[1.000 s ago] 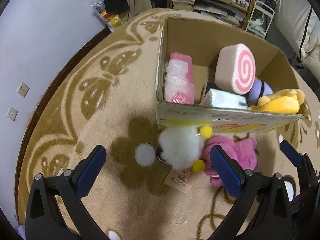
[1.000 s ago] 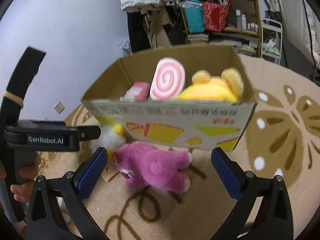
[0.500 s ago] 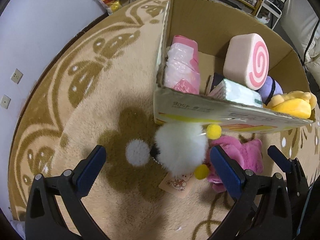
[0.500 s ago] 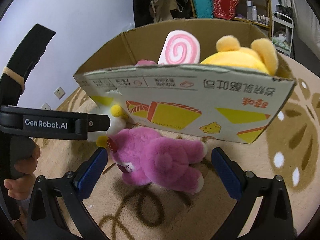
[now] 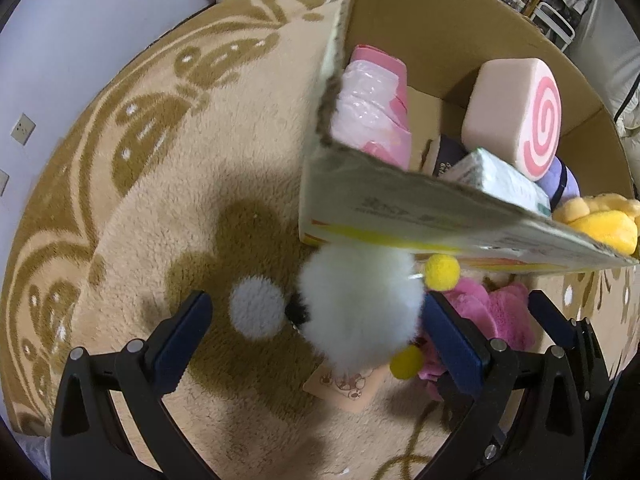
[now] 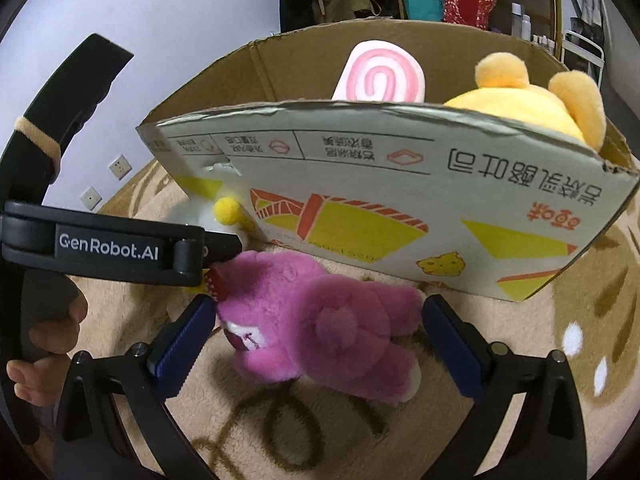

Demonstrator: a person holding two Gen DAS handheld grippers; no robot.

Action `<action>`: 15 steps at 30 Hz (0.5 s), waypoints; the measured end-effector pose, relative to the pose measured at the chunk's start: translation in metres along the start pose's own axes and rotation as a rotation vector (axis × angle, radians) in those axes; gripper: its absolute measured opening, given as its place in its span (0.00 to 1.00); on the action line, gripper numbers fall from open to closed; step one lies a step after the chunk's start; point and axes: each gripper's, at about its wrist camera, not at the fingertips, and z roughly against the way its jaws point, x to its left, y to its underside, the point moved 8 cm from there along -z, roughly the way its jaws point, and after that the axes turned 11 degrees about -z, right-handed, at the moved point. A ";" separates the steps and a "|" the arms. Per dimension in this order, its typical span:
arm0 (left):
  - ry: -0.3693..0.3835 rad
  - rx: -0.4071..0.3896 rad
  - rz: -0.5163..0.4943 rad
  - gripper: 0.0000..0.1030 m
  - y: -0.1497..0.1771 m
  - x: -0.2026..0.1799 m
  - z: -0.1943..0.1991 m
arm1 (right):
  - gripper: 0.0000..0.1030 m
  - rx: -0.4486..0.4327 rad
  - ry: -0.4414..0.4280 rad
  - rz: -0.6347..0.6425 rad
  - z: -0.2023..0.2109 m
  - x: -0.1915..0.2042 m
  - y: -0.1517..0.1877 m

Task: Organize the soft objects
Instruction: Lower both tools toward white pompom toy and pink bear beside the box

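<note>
White fluffy toy [image 5: 360, 312] and pink plush [image 6: 320, 320] lie on the rug [image 5: 160, 200], just outside the cardboard box [image 6: 400, 200]. Left gripper [image 5: 316, 340] & right gripper [image 6: 316, 344] both spread wide, straddling one each, nothing held. Pickup step, I'd say; next: close, lift over the wall.

Indoor light, even, moderately bright. Soft shadow on rug [image 5: 224, 240], frame center-left. Strong fisheye warp w/ black corners; nearest objects slightly soft.
</note>
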 end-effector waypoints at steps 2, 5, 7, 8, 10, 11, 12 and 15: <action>0.007 0.006 0.009 0.99 -0.001 0.001 -0.004 | 1.00 0.000 -0.002 -0.002 -0.001 -0.001 -0.001; 0.016 0.013 0.022 0.99 -0.003 0.003 -0.009 | 1.00 0.000 0.000 0.003 -0.004 0.000 -0.002; 0.016 0.016 0.030 0.99 -0.004 0.005 -0.012 | 1.00 0.002 0.002 0.007 -0.006 -0.001 -0.003; 0.012 0.019 0.032 0.99 -0.004 0.006 -0.014 | 1.00 0.003 0.004 0.010 -0.007 0.000 -0.004; -0.003 0.024 0.031 0.99 -0.004 0.008 -0.018 | 1.00 0.001 0.005 0.012 -0.008 -0.001 -0.004; -0.009 0.026 0.030 0.99 -0.004 0.009 -0.020 | 1.00 0.001 0.004 0.011 -0.008 -0.001 -0.004; -0.014 0.027 0.027 0.98 -0.005 0.009 -0.021 | 1.00 0.002 0.004 0.010 -0.009 -0.001 -0.004; -0.012 0.029 0.027 0.93 -0.007 0.007 -0.024 | 1.00 0.004 0.004 0.008 -0.008 -0.002 -0.005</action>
